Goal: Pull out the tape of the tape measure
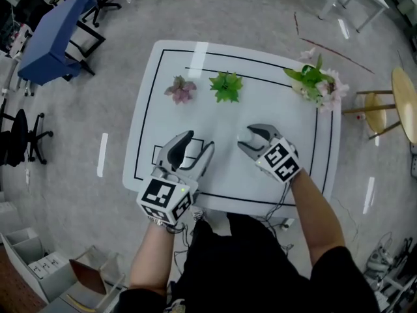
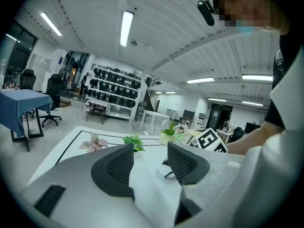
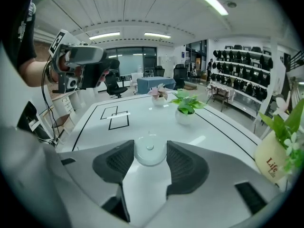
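Observation:
A small round white tape measure [image 3: 150, 152] sits on the white table [image 1: 156, 109] between the pads of my right gripper [image 3: 149, 148], and both pads press on its sides. No tape shows pulled out. In the head view the right gripper [image 1: 249, 137] is right of the table's middle, and its jaws hide the tape measure. My left gripper [image 1: 199, 141] hovers a short way to its left, open, with nothing between its fingers. In the left gripper view the left gripper [image 2: 150, 151] points at the right gripper's marker cube [image 2: 211, 140].
A pink plant [image 1: 181, 89], a green plant [image 1: 226, 85] and a flower pot [image 1: 318, 82] stand along the table's far side. A small black-outlined box [image 3: 117, 118] is marked on the table. A wooden stool [image 1: 374, 109] stands to the right and a blue table [image 1: 55, 34] at far left.

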Demonstrator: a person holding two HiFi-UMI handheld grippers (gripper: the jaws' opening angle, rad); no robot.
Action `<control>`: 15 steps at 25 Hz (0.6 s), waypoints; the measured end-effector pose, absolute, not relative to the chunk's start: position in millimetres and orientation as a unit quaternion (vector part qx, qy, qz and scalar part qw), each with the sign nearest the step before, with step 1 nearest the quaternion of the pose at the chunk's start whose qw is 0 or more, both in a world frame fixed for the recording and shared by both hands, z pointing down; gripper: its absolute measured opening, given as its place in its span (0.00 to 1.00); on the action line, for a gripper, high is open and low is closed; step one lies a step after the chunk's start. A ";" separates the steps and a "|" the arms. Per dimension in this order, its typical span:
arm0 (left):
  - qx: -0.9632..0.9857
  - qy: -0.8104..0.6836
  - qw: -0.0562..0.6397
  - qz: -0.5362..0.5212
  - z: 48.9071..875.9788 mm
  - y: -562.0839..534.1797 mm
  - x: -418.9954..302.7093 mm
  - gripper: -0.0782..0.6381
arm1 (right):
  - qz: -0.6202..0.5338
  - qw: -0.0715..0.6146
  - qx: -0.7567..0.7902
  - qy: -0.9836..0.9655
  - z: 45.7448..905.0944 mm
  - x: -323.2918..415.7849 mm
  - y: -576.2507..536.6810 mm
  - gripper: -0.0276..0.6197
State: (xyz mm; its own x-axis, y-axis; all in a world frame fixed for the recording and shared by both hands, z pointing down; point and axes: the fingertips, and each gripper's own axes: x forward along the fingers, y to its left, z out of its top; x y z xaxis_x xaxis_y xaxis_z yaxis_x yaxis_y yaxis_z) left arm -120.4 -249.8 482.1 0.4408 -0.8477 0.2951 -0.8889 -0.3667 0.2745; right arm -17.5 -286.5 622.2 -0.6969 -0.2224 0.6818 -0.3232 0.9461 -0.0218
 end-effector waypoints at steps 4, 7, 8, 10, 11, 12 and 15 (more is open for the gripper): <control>0.841 -0.501 0.196 0.057 478.0 -248.6 -108.4 0.42 | 0.072 0.346 0.141 -0.925 593.1 -16.1 -281.8 0.37; 0.855 -0.478 0.193 0.061 475.5 -247.2 -98.5 0.41 | 0.076 0.331 0.127 -0.932 570.0 -16.8 -274.8 0.37; 0.860 -0.470 0.191 0.061 474.3 -246.5 -95.3 0.41 | 0.079 0.324 0.123 -0.935 562.7 -16.9 -272.3 0.37; 0.868 -0.454 0.189 0.062 471.3 -244.2 -89.3 0.41 | 0.088 0.311 0.115 -0.939 548.2 -17.0 -266.2 0.37; 0.873 -0.446 0.188 0.063 469.3 -242.7 -86.1 0.41 | 0.091 0.305 0.110 -0.942 541.0 -17.2 -262.5 0.37; 0.878 -0.437 0.186 0.064 467.1 -241.0 -82.9 0.41 | 0.092 0.300 0.103 -0.944 534.0 -17.5 -258.4 0.37; 0.894 -0.405 0.178 0.068 461.7 -235.2 -73.2 0.40 | 0.089 0.284 0.077 -0.952 514.7 -18.2 -244.9 0.37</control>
State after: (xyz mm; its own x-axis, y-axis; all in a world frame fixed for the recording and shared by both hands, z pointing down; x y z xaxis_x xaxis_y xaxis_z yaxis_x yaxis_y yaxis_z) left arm -73.2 -235.2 461.7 0.6625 -0.7002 0.2661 -0.7487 -0.6086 0.2626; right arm -18.2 -244.9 514.7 -0.8270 -0.0957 0.5540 -0.1964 0.9725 -0.1252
